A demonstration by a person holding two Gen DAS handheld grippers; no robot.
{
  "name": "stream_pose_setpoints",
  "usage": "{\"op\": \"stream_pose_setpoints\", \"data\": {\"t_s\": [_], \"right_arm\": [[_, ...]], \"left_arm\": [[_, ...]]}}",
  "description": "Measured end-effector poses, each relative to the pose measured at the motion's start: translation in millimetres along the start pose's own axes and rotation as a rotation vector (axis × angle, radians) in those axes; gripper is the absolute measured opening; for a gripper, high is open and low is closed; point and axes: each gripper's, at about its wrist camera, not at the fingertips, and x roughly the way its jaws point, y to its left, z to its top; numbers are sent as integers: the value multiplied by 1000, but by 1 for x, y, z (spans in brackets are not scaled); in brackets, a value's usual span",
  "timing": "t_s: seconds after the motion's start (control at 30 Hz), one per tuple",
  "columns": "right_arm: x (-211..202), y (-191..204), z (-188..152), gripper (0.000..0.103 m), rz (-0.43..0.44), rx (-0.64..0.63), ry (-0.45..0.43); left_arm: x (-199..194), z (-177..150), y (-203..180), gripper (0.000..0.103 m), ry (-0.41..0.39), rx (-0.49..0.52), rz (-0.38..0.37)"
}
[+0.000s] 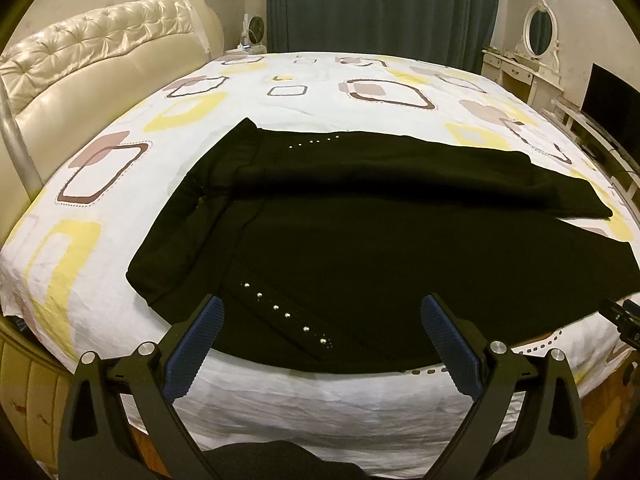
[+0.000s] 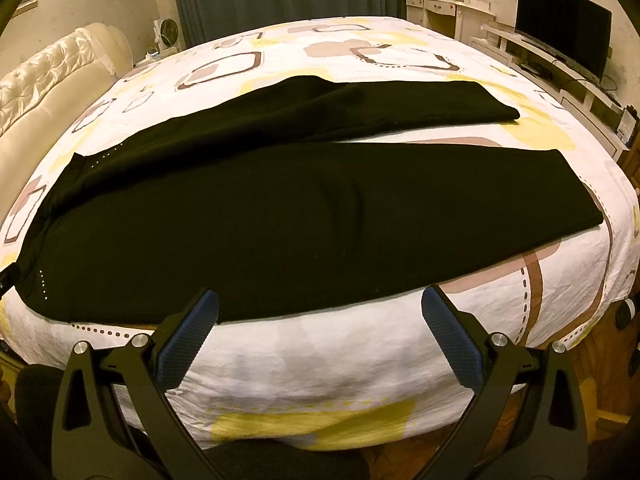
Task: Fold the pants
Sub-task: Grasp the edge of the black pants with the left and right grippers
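Black pants lie spread flat on the bed, over a white sheet printed with yellow and brown squares. The waistband faces the tufted cream headboard, and the 2 legs run toward the television side, slightly splayed. A row of small silver studs marks the near hip. The left gripper hovers at the bed's near edge above the studded hip, its blue-padded fingers wide apart and holding nothing. The right gripper hovers above the near leg's edge, its fingers likewise spread and empty.
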Motion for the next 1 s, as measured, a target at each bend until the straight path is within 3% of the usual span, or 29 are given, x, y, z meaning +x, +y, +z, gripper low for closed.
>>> {"op": "stream_pose_setpoints", "data": {"t_s": [0.1, 0.2, 0.3, 0.43, 0.53, 0.63, 0.73, 1.0], "right_arm": [[-1, -1, 1, 101, 20, 6, 5], [-4, -2, 2, 101, 56, 19, 5], [-6, -3, 7, 101, 85, 25, -3], [-6, 1, 11, 101, 86, -2, -14], [-3, 8, 19, 101, 122, -43, -5], [3, 18, 35, 101, 175, -100, -14], [12, 25, 55, 101, 277, -137, -18], [46, 57, 132, 101, 380, -274, 19]], "left_arm": [[-3, 1, -1, 98, -13, 4, 6], [-5, 3, -2, 98, 0, 12, -55], [-4, 3, -3, 98, -5, 33, -45], [6, 5, 2, 98, 51, 3, -106], [14, 11, 2, 98, 78, 50, -124], [19, 19, 8, 98, 69, 85, -113], [32, 34, 24, 98, 91, 69, -149], [68, 89, 63, 98, 82, 111, -157]]}}
